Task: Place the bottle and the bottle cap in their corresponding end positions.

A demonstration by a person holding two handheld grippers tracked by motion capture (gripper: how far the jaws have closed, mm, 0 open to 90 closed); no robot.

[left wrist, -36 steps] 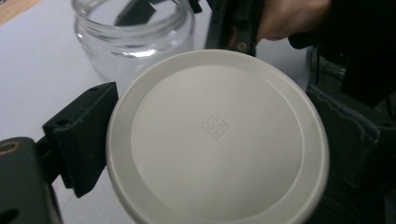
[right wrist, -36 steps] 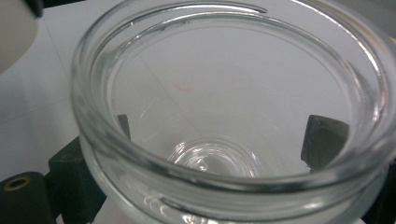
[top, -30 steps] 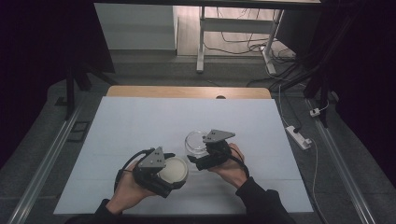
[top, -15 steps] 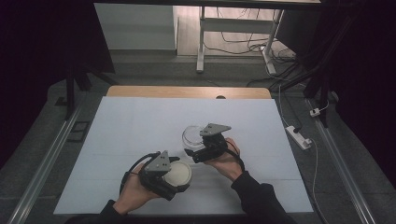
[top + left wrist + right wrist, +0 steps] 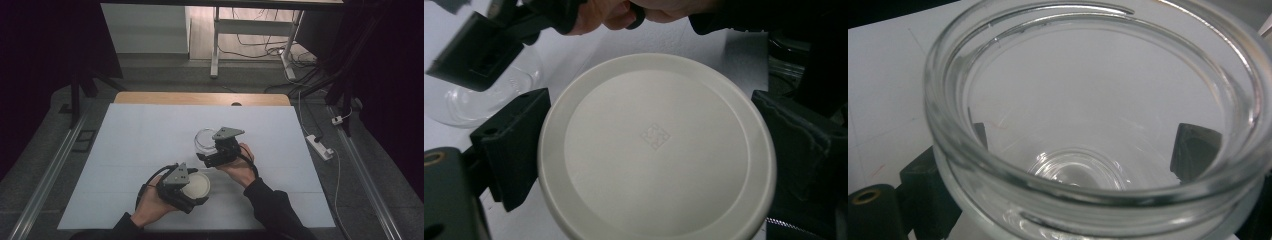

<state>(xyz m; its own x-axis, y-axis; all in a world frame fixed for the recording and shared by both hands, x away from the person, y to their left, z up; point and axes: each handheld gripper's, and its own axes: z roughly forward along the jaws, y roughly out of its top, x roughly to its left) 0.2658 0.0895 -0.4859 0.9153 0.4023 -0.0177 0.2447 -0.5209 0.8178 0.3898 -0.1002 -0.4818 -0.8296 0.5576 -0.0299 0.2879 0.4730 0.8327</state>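
Two grippers share the work: right gripper (image 5: 209, 159) clamps the glass jar (image 5: 204, 140) steady; left gripper (image 5: 192, 192) grips the lid (image 5: 656, 147) flat, apart, presumably for capping.

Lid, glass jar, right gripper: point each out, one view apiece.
lid (image 5: 656, 145), left gripper view, centre of its flat cream face.
glass jar (image 5: 1098, 200), right gripper view, near side of its thick clear rim.
right gripper (image 5: 206, 159), high view, midway between its black fingertips beside the jar.
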